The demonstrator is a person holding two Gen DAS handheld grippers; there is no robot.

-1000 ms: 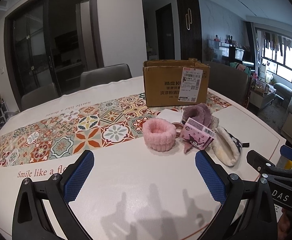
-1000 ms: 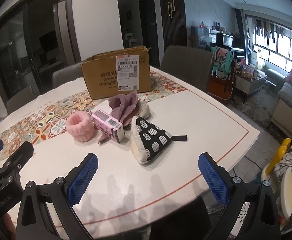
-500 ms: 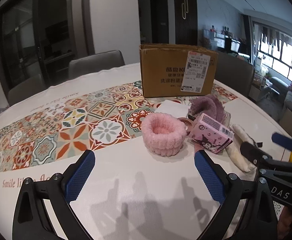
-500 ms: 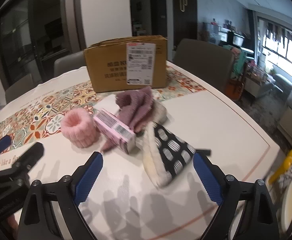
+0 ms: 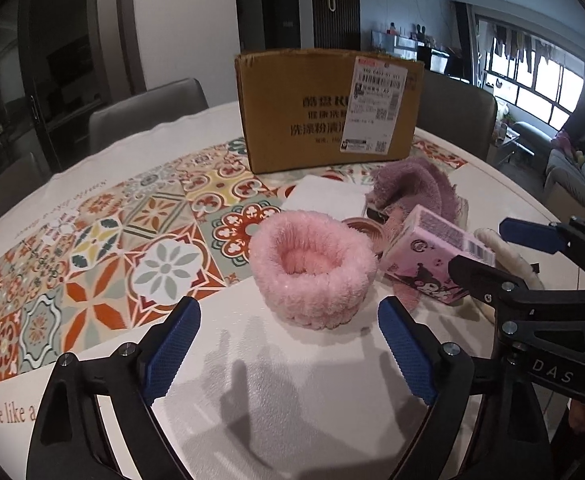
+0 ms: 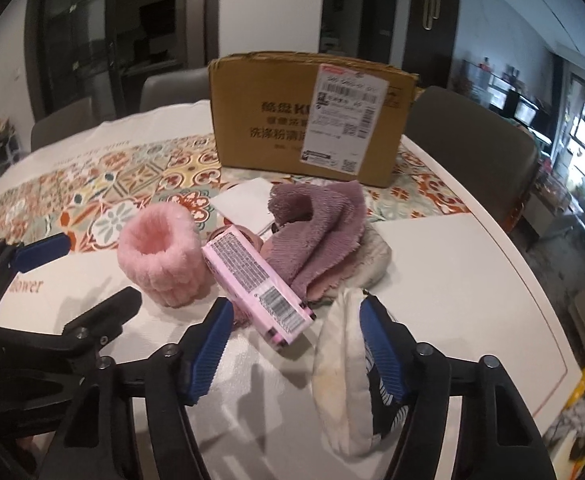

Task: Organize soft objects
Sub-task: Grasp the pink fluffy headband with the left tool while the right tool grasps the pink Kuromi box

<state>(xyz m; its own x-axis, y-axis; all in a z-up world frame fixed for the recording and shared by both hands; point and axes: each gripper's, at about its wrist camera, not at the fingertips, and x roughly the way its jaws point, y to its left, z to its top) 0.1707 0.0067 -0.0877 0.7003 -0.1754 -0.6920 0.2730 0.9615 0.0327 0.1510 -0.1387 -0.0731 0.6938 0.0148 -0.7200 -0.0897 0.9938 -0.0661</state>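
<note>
Left wrist view: left gripper (image 5: 288,340) has jaws apart, just been narrowing, nothing between them. The pink headband (image 5: 312,270) stands just ahead, in front of the cardboard box (image 5: 324,108), presumably the drop-off for soft items. Pink carton (image 5: 432,258) lies right of the headband.

Right wrist view: right gripper (image 6: 292,350) has jaws apart, just been closing; the carton's near end and the edge of the cream pouch (image 6: 344,376) lie between them, no pad pressing as far as the blur allows. Purple cloth (image 6: 316,228) is heaped nearer the box.
</note>
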